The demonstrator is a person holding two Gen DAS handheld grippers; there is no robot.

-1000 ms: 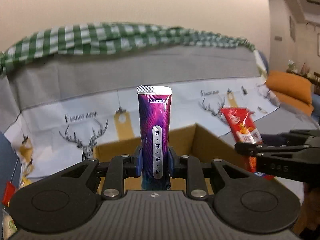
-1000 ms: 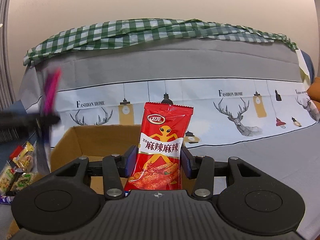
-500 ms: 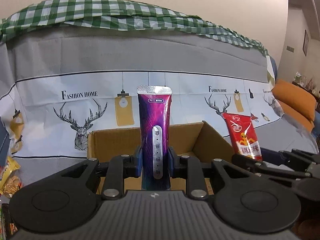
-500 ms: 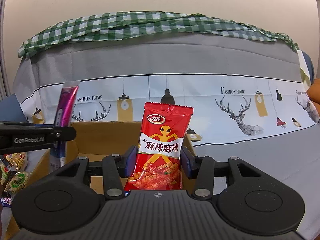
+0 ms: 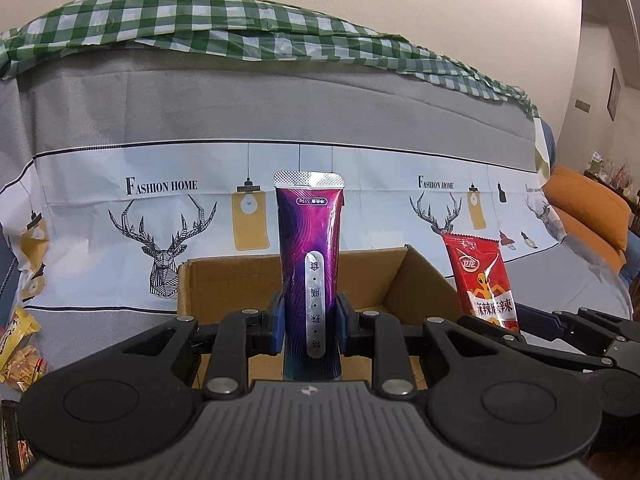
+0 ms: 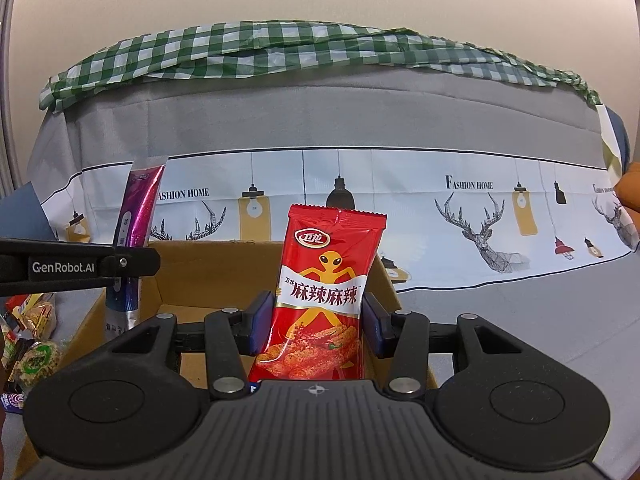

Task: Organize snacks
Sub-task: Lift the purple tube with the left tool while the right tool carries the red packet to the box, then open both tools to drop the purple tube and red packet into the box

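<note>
Open brown cardboard box (image 5: 224, 280) sits on the grey deer-print cloth (image 5: 120, 216); left gripper (image 5: 308, 322) pinches upright purple foil tube-shaped sachet (image 5: 310, 264) above box; right gripper (image 6: 318, 326) clamps upright red spicy-strip snack packet (image 6: 324, 292), also above box.

Two tongs: the left tongs (image 5: 309, 322) and the right tongs (image 6: 316, 326). One purple tube sachet (image 5: 310, 264). One red spicy-strip snack packet (image 6: 324, 300). One open cardboard box (image 5: 224, 284). One green checked cloth (image 6: 280, 48). A heap of loose snack packets (image 6: 34, 344) at the left, too jumbled to count.
</note>
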